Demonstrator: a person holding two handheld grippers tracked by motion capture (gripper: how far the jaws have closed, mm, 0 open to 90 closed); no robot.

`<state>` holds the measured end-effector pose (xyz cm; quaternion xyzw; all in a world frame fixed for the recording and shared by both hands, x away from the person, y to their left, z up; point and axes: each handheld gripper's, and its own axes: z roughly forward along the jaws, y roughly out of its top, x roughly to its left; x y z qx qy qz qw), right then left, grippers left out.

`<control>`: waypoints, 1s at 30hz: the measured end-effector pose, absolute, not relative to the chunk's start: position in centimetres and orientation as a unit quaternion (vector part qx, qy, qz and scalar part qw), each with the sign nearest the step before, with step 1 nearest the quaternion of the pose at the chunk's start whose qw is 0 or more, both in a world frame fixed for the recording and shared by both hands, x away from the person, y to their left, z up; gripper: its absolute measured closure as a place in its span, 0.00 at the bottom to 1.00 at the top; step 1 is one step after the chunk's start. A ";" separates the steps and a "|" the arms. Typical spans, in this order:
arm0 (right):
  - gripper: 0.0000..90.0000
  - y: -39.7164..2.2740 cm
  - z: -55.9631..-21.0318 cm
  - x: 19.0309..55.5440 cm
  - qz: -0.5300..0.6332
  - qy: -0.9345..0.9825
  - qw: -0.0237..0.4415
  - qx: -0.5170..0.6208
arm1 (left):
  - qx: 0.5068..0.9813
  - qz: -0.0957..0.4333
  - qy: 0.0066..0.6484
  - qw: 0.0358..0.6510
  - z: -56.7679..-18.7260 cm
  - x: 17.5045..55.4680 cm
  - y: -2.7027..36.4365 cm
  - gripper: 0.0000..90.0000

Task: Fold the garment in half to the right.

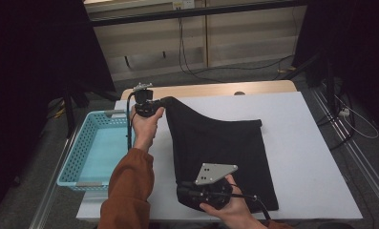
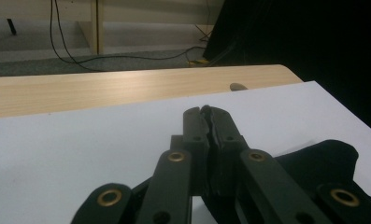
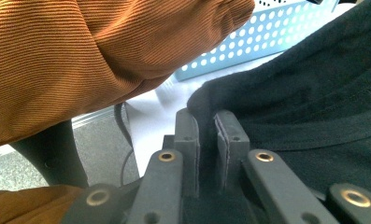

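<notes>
Your left gripper (image 2: pixel 205 112) jaws are clamped on the far left corner of the black garment (image 1: pixel 220 148), lifting it just off the counter (image 1: pixel 301 143). Your right gripper (image 3: pixel 206 116) jaws are pinched on its near left corner, beside your orange sleeve (image 3: pixel 103 56). The garment lies spread mid-counter; the light blue basket (image 1: pixel 89 152) sits left of it, at the counter's left edge.
</notes>
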<state>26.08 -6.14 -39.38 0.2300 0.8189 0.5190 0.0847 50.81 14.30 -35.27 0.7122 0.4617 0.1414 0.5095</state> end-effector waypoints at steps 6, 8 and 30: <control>0.91 -5.8 -39.2 26.1 0.522 0.818 0.085 0.227 | 0.713 0.146 0.458 0.511 -34.8 50.8 14.5 0.96; 0.91 -5.7 -39.0 26.0 0.525 0.816 0.085 0.225 | 0.712 0.147 0.459 0.510 -34.7 50.8 14.7 0.96; 0.91 -4.0 -37.0 26.3 0.547 0.807 0.089 0.203 | 0.704 0.164 0.464 0.512 -32.9 50.6 16.6 0.96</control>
